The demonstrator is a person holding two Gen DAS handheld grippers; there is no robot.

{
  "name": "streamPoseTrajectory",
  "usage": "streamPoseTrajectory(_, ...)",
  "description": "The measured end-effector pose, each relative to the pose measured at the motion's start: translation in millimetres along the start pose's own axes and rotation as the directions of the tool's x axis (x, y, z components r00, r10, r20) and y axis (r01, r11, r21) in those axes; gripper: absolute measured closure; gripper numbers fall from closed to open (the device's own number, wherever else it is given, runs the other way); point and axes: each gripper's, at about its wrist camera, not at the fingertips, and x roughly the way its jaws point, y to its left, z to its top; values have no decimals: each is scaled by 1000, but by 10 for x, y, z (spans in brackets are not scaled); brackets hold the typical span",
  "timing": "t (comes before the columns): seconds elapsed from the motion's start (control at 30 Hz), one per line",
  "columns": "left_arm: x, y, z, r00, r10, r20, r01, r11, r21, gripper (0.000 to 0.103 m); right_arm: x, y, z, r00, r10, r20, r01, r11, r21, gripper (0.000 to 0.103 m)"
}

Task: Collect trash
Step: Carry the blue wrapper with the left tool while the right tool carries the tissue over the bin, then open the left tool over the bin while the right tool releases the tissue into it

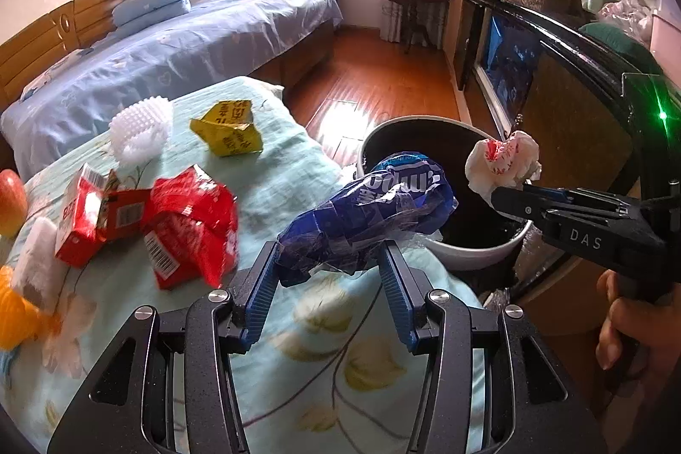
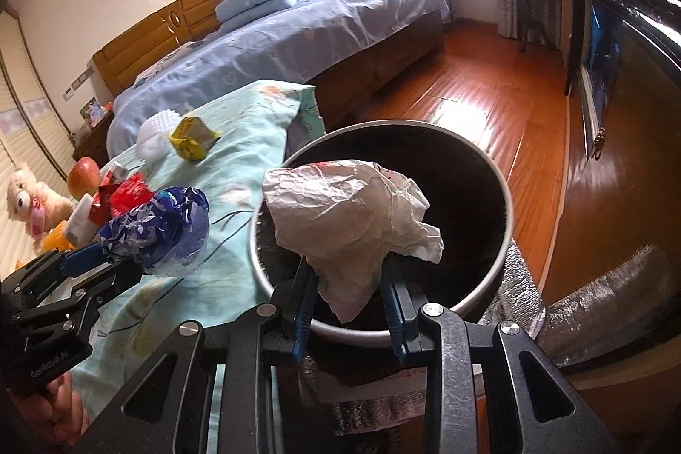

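Bedroom, floral bedcover (image 1: 298,347): over the bin (image 2: 489,173) my right gripper (image 2: 349,279) clamps crumpled paper (image 2: 353,215); beside its rim my left gripper (image 1: 327,266) clamps the blue wrapper (image 1: 366,211), both for dropping.

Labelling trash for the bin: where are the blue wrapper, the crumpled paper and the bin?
blue wrapper (image 1: 366,215): left wrist view, its middle.
crumpled paper (image 2: 349,215): right wrist view, its middle.
bin (image 2: 506,215): right wrist view, right rim.

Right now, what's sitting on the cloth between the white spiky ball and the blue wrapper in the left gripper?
In the left wrist view, a crumpled yellow packet lies between the white spiky ball and the blue wrapper.
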Motion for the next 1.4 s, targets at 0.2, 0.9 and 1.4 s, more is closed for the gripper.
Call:
streamPoseTrajectory(0.2, 126, -68, 81, 1000, -4, -20, 4, 1000, 7, 56, 51, -114, 64, 1000, -9, -3, 9, 1000, 12, 72)
streamPoseTrajectory(0.9, 403, -295, 320, 998, -37, -57, 38, 999, 23, 55, 262, -341, 255, 998, 11, -57, -8, 999, 41, 70)
streamPoseTrajectory(1.4, 540, -394, 428, 997, -33, -69, 35, 999, 29, 42, 301, -433, 369, 998, 8, -58, -5, 998, 56, 66)
